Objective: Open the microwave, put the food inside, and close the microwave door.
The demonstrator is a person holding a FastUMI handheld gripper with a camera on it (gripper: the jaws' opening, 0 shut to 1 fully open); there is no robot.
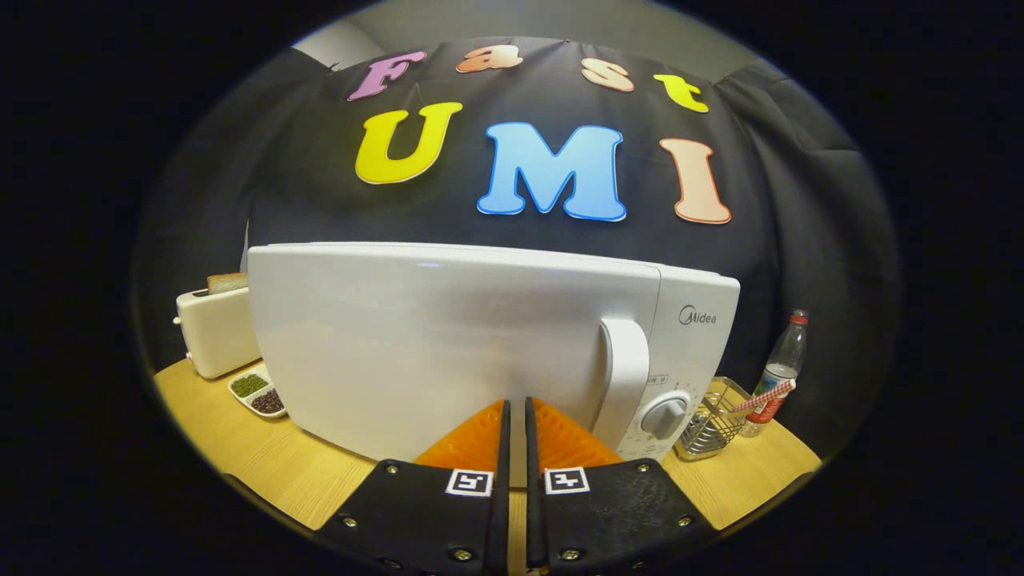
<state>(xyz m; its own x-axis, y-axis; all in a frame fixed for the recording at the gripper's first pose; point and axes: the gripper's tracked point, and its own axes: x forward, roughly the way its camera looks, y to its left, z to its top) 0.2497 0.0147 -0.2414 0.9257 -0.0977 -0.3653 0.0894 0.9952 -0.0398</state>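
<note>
1. Gripper view, containers first: a small white oblong dish with two compartments [258, 393] lies on the light wooden tabletop [272, 472], beside the left front corner of the microwave. The far compartment holds something green and finely grained; the near compartment holds something dark brownish-red; what either is cannot be told.
2. A wire mesh metal basket [712, 422] stands on the table just right of the microwave. A red-and-white striped stick [764, 397] leans out of it toward the right. The rest of its contents are too small to tell.
3. A clear plastic bottle with a red cap [782, 364] stands upright just behind the basket, with a red label low on its body.
4. A cream-white toaster [218, 330] sits behind the dish, at the left of the microwave, with a slice of brown-crusted bread [227, 282] sticking up from its slot.
5. The glossy white box-shaped microwave [448, 344] stands on the table directly ahead of the fingers. Its door is closed. A white vertical bar handle [626, 376] runs down the door's right edge, and a grey round dial [664, 416] sits on the control panel to its right.
6. The gripper [517, 412] has its fingers drawn together with only a thin gap and nothing between them; the tips lie close to the lower door, left of the handle.
</note>
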